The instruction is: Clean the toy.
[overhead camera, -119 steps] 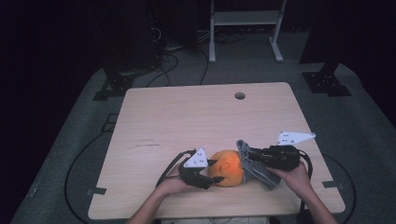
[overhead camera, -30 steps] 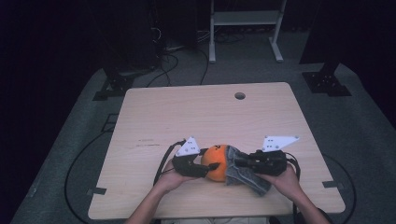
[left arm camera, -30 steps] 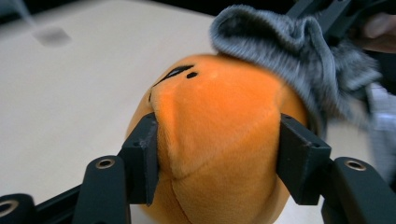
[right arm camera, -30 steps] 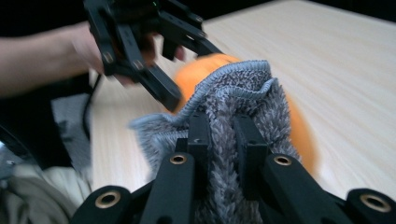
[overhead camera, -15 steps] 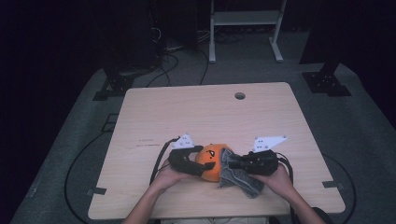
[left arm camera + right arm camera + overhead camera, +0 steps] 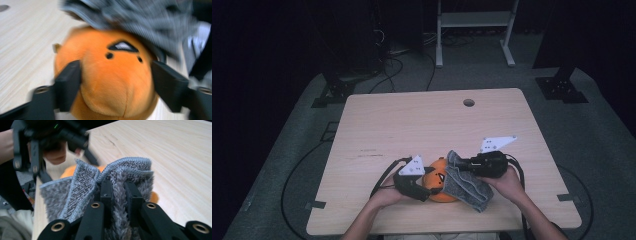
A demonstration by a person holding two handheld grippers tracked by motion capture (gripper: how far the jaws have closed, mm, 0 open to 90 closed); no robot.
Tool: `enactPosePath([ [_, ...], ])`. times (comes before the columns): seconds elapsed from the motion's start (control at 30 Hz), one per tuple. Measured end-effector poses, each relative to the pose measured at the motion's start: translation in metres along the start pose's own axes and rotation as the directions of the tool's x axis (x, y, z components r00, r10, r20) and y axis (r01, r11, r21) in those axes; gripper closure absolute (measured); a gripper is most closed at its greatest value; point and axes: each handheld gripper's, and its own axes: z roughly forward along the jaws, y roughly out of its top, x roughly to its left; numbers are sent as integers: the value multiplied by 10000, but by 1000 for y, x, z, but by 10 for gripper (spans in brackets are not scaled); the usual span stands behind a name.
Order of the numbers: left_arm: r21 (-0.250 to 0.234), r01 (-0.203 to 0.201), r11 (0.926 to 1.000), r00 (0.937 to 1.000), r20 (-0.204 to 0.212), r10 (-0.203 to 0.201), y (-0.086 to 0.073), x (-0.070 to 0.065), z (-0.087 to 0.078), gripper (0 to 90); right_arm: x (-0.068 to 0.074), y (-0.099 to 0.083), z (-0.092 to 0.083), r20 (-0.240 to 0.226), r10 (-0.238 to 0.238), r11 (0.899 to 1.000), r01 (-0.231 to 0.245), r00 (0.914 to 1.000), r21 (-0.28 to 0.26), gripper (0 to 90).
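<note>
Since four seconds ago I bring both hands nearer my edge of the table (image 6: 377, 125), and the orange plush toy (image 6: 439, 186) comes along. My left gripper (image 6: 432, 187) has just been opening, its jaws now beside the toy. The grey cloth (image 6: 467, 186) in my right gripper (image 6: 455, 162) now drapes over the toy

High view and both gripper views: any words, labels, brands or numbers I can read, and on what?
None can be read.
Orange plush toy: a stitched face, no letters.
Grey fluffy cloth: no tag seen.
Light wooden table: faint dark marks, too small to read.
</note>
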Motion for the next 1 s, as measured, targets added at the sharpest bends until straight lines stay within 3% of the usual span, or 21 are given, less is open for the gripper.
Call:
enactPosePath([
  [0.03,-266,409,9988,9989,-215,-415,2,1,1,174,3,-2,-1,-118,-56,10000,55,9999,-38,786],
  [0.1,-68,550,9985,9982,-238,-551,4,0,7,125,11,-5,-1,-532,-141,9999,138,9985,-70,786],
  [0.2,299,-98,9995,9995,-299,107,1,-7,12,201,19,-1,1,-685,-488,9988,493,9965,62,785],
  [0.23,496,-452,9977,9983,-341,470,1,-10,10,235,18,1,3,-696,-494,9987,502,9964,98,786],
  [0.3,767,-770,9941,9964,-291,794,0,-11,8,276,12,5,6,-655,-378,9993,377,9971,-16,787],
  [0.37,860,-915,9921,9953,-225,938,-2,-10,6,298,4,6,11,-434,-233,9997,227,9988,-127,788],
  [0.5,733,-726,9947,9972,-122,737,-5,-7,4,301,-8,-1,9,-268,99,9999,-103,9996,-136,788],
  [0.63,618,-499,9968,9986,-157,510,-7,-4,2,270,-11,-15,-8,458,-175,9991,157,9988,399,786],
  [0.77,603,-333,9976,9992,-204,346,-7,-1,0,249,-21,-39,-37,729,441,9990,-432,9964,-143,783],
  [0.9,561,-286,9980,9994,-192,297,-6,0,1,228,-24,-57,-73,1464,696,9971,-641,9868,-419,778],
  [1.0,551,-254,9982,9995,-173,264,-5,0,2,217,-29,-70,-99,2121,856,9958,-764,9735,-515,750],
])
